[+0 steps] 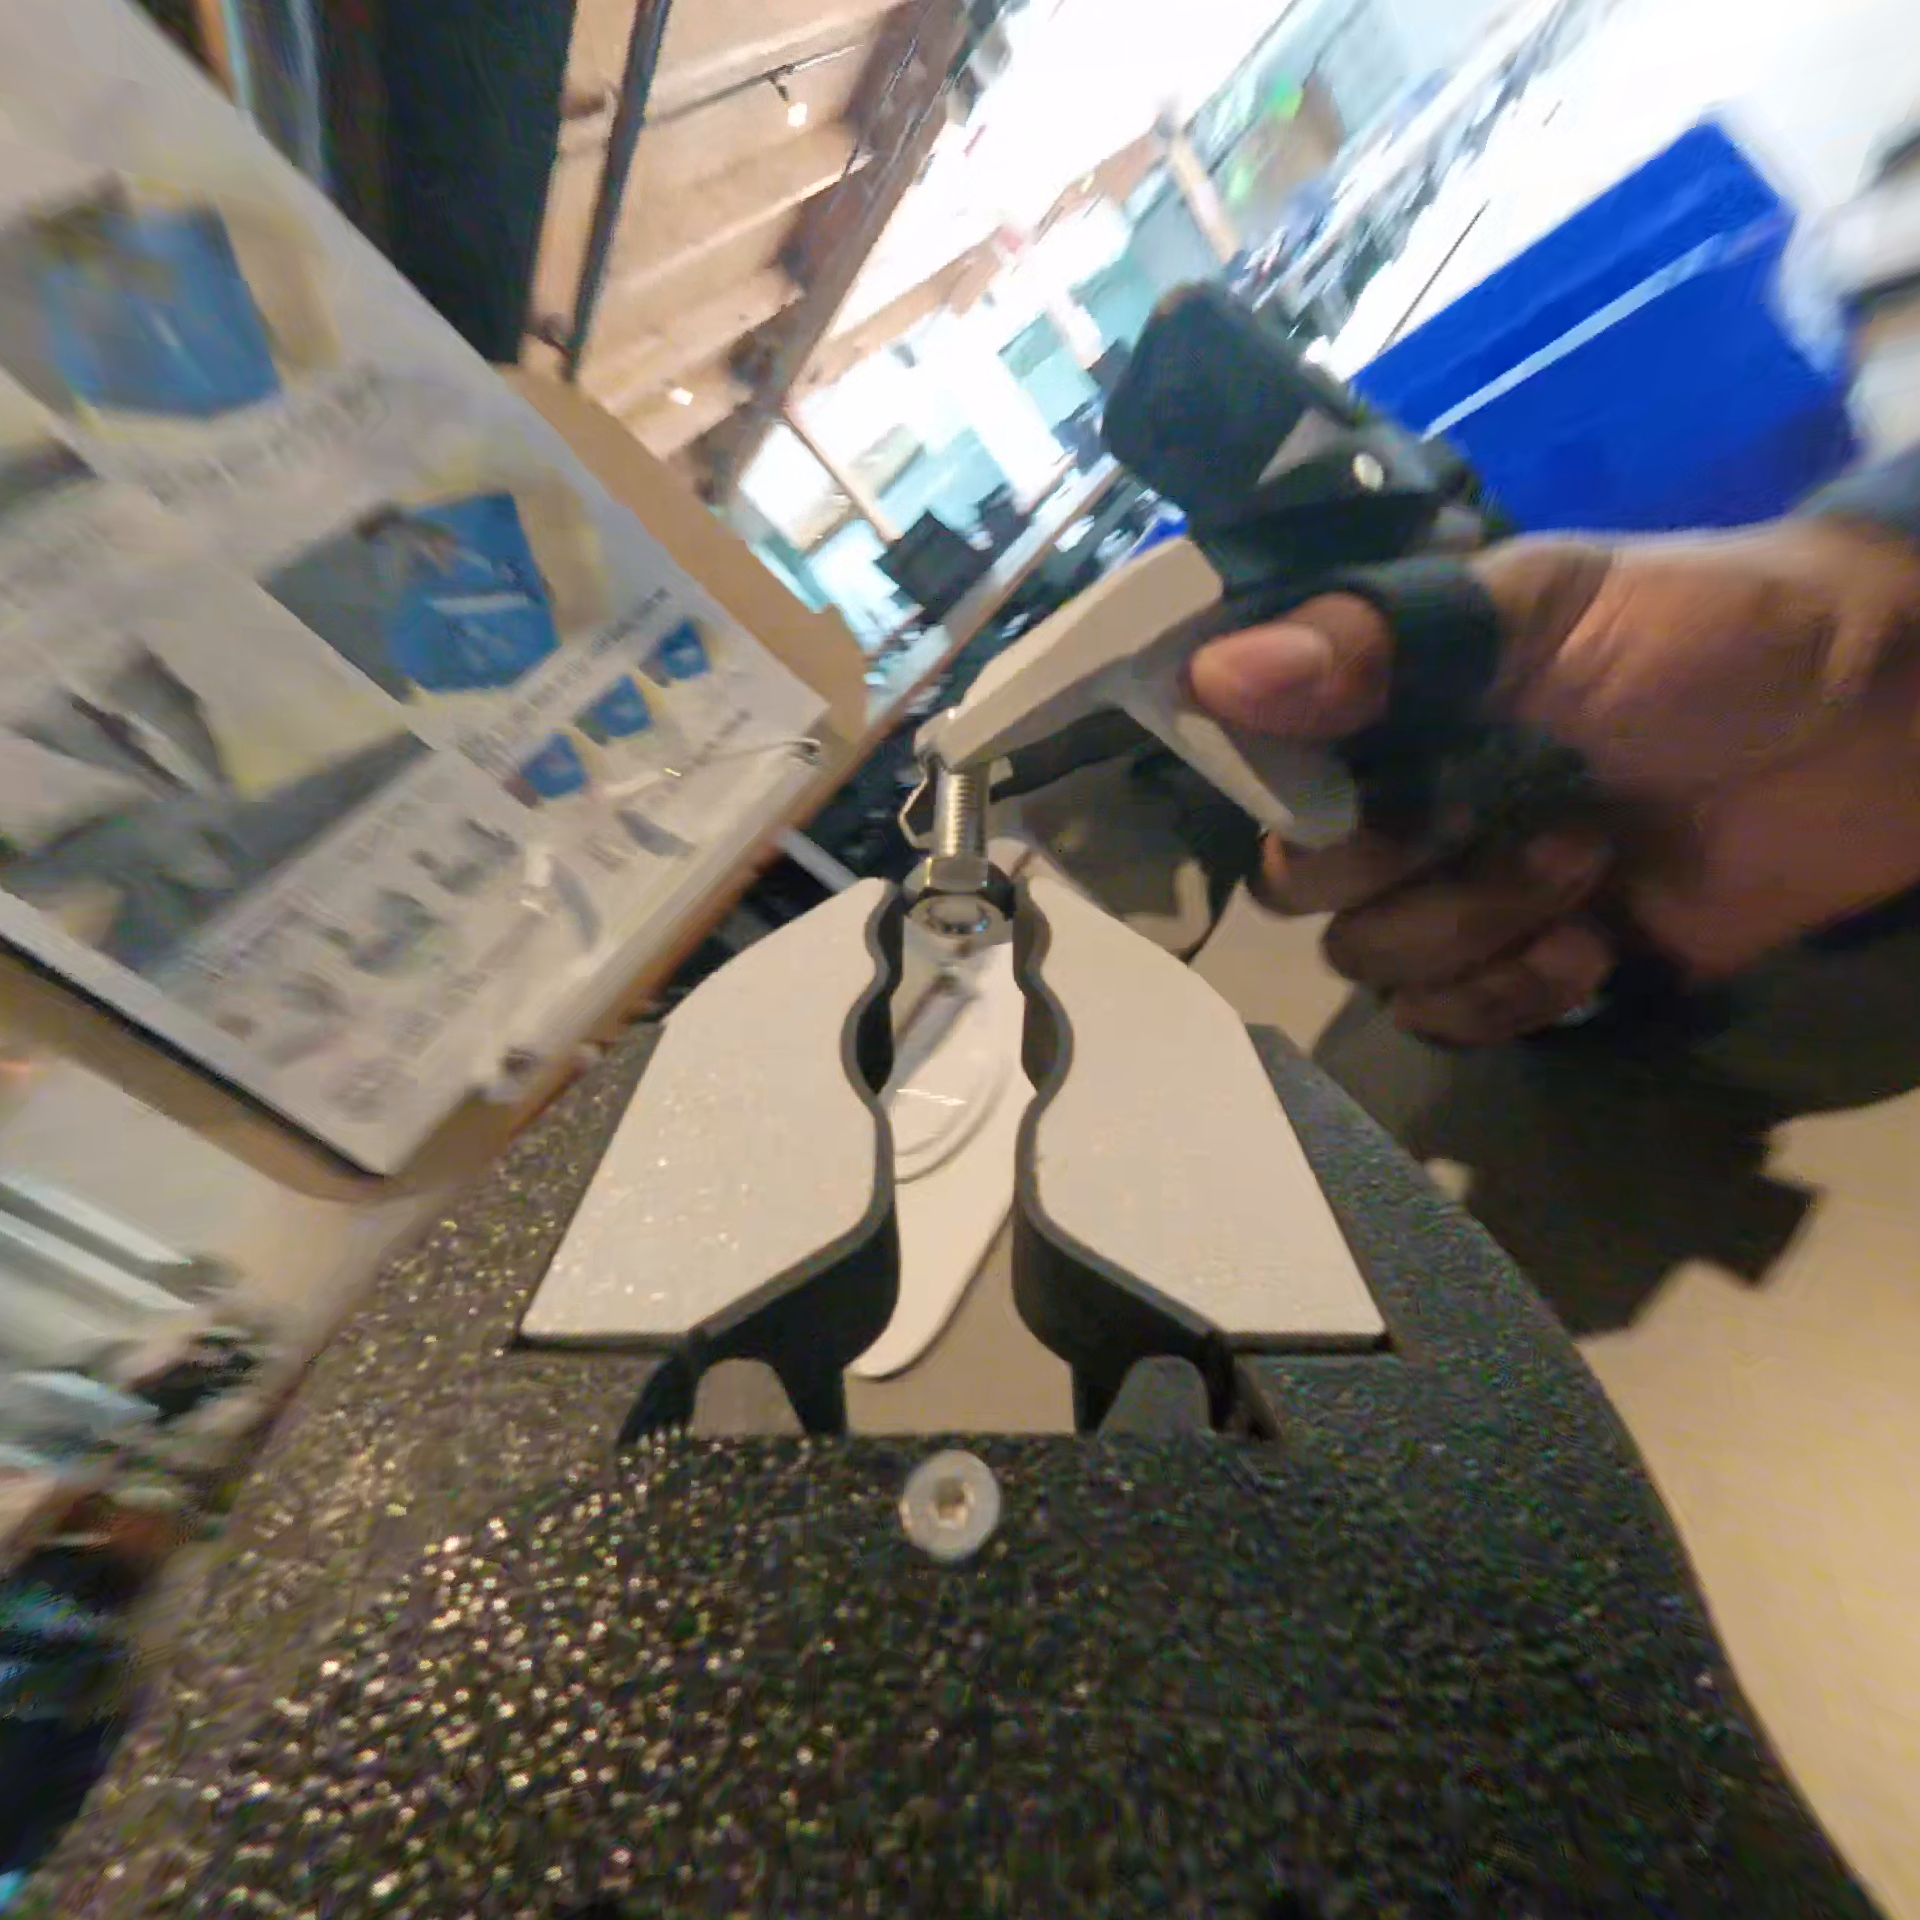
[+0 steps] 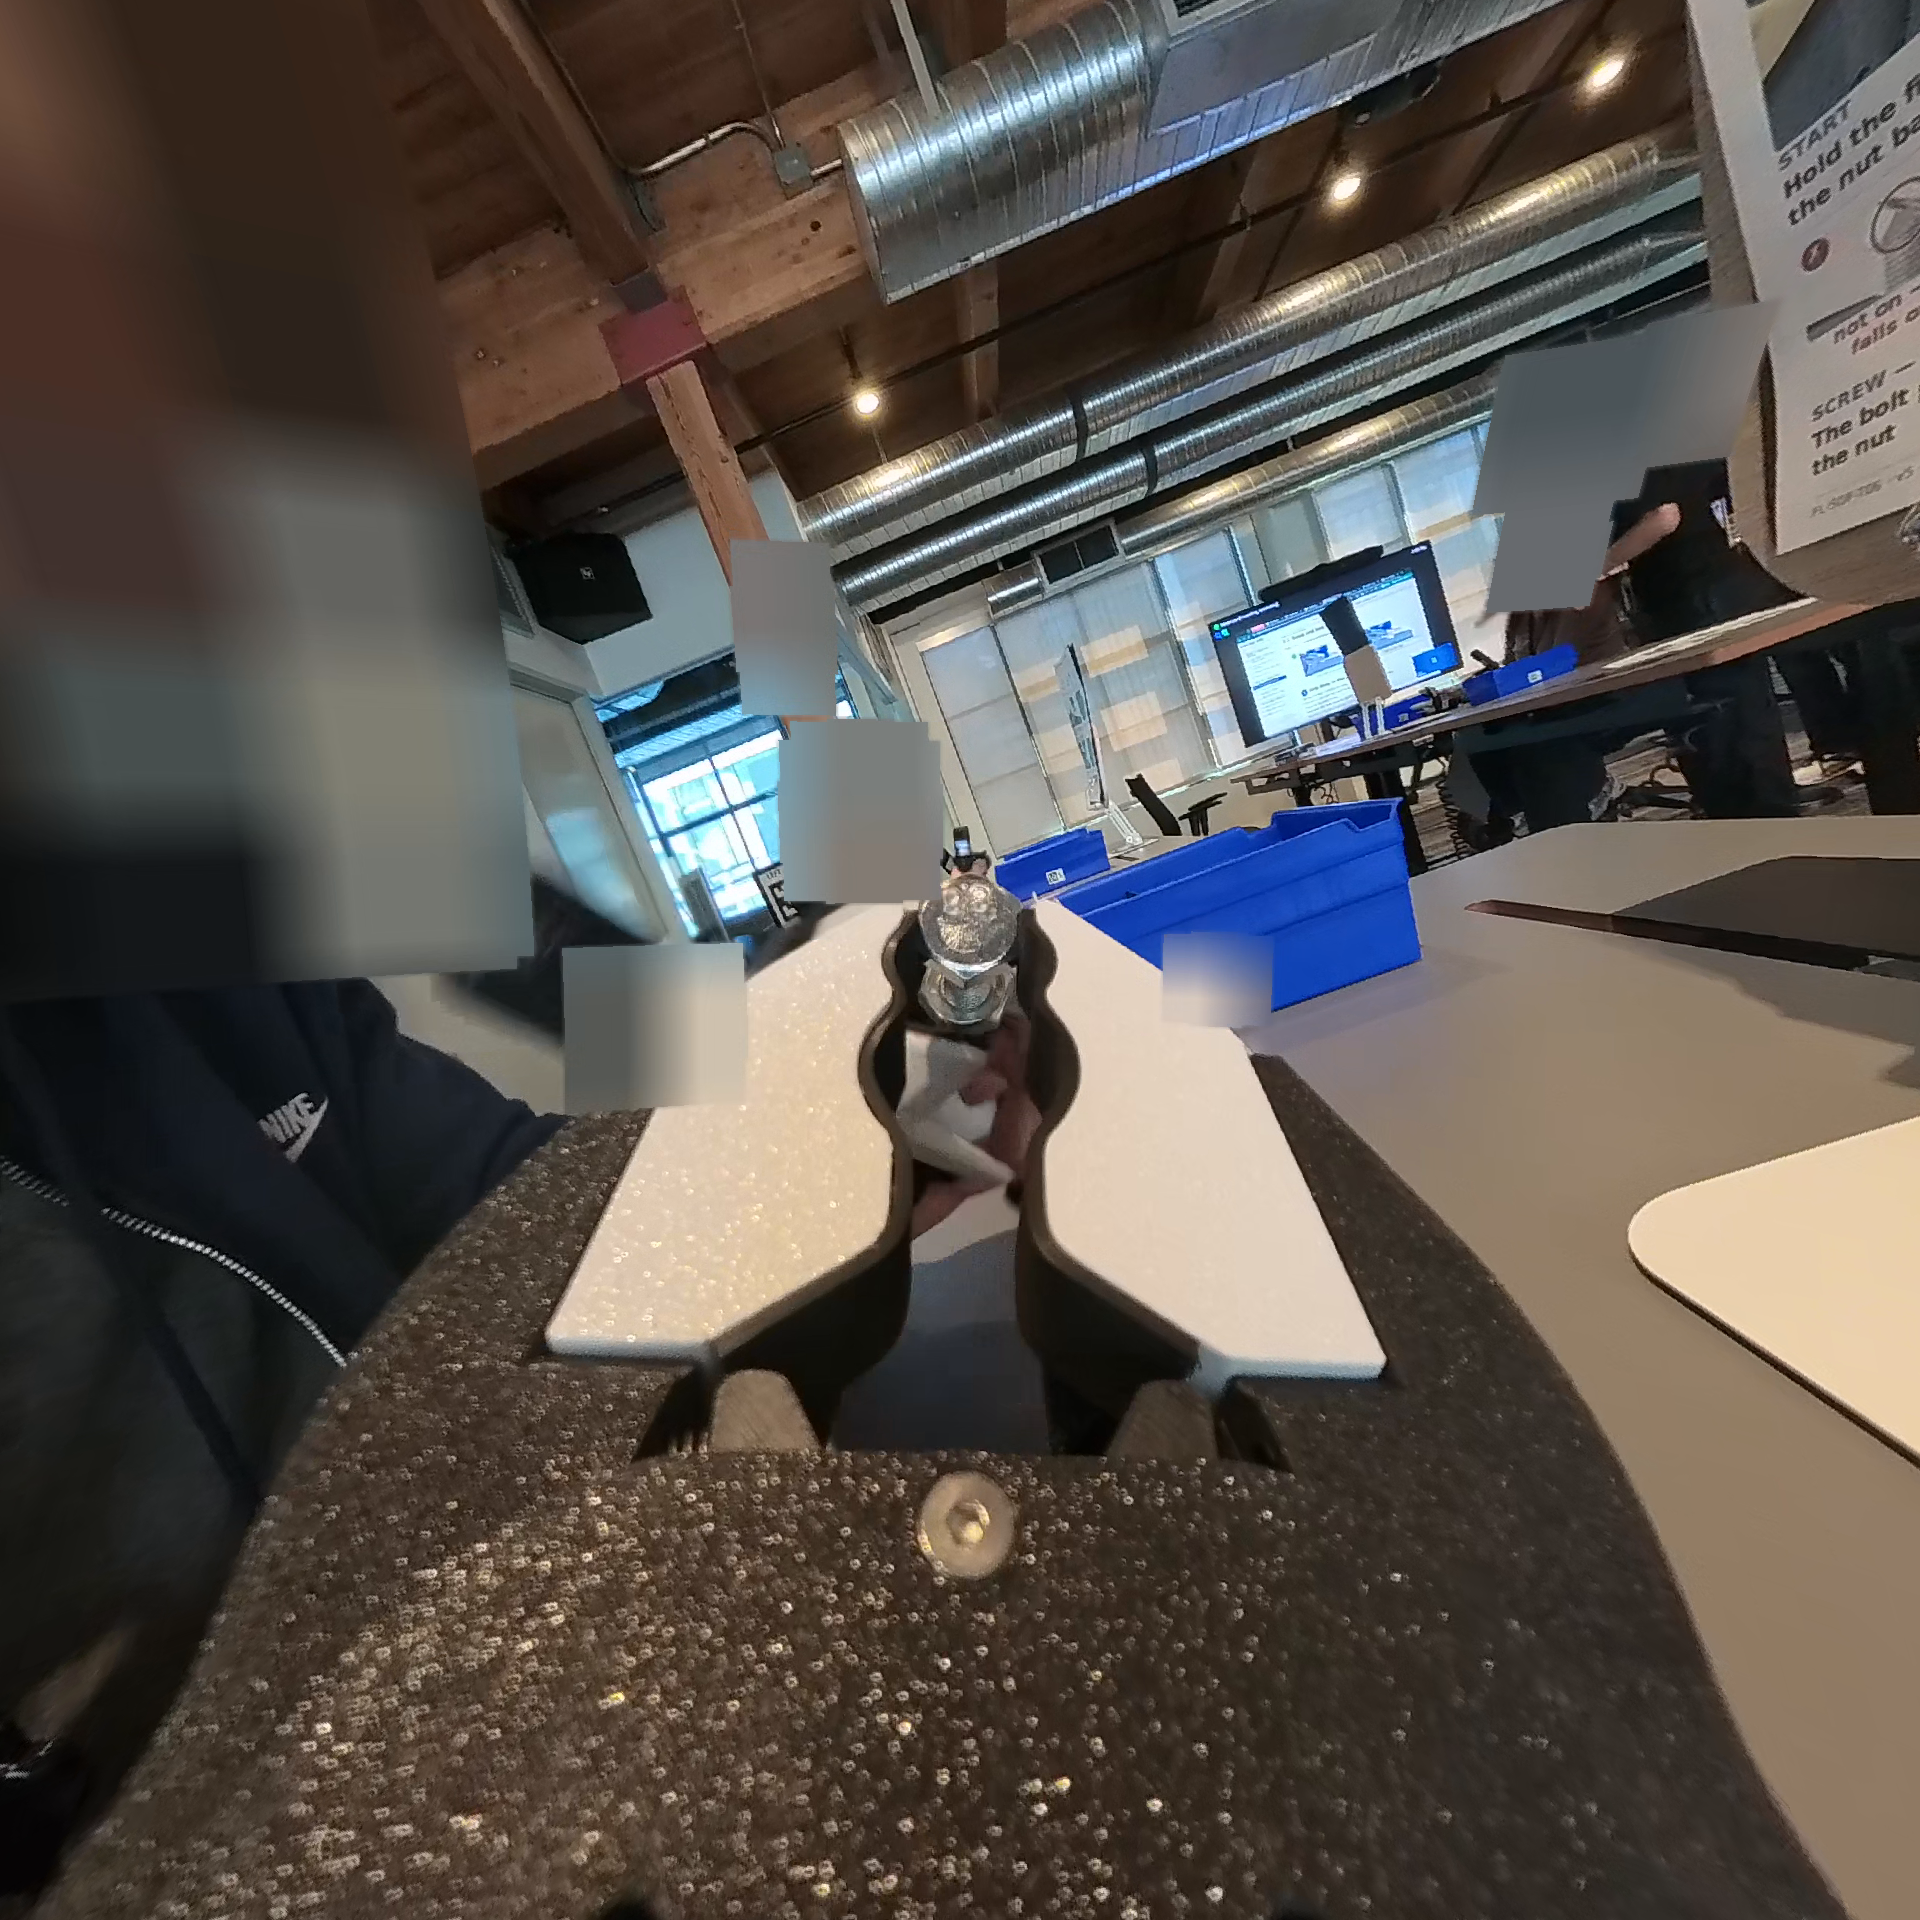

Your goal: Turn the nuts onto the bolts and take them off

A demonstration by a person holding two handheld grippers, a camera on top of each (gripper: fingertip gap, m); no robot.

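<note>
In the left wrist view my left gripper (image 1: 951,914) is shut on a silver nut (image 1: 943,878) at its tips. A threaded silver bolt (image 1: 940,805) stands up out of the nut. The right gripper (image 1: 951,743), held by a hand (image 1: 1558,748), pinches the bolt's upper end from the right. In the right wrist view my right gripper (image 2: 966,925) is shut on the bolt's shiny head (image 2: 966,914). The nut (image 2: 961,1000) sits just below it. A white finger of the left gripper (image 2: 940,1138) shows behind. Both are held in the air above the table.
A cardboard stand with a printed instruction sheet (image 1: 364,675) stands close on the left. Blue bins (image 2: 1247,904) sit on the grey table (image 2: 1558,1091), with a white mat (image 2: 1818,1278) and a dark mat (image 2: 1766,914). A person in a dark zip jacket (image 2: 208,1195) is on the left.
</note>
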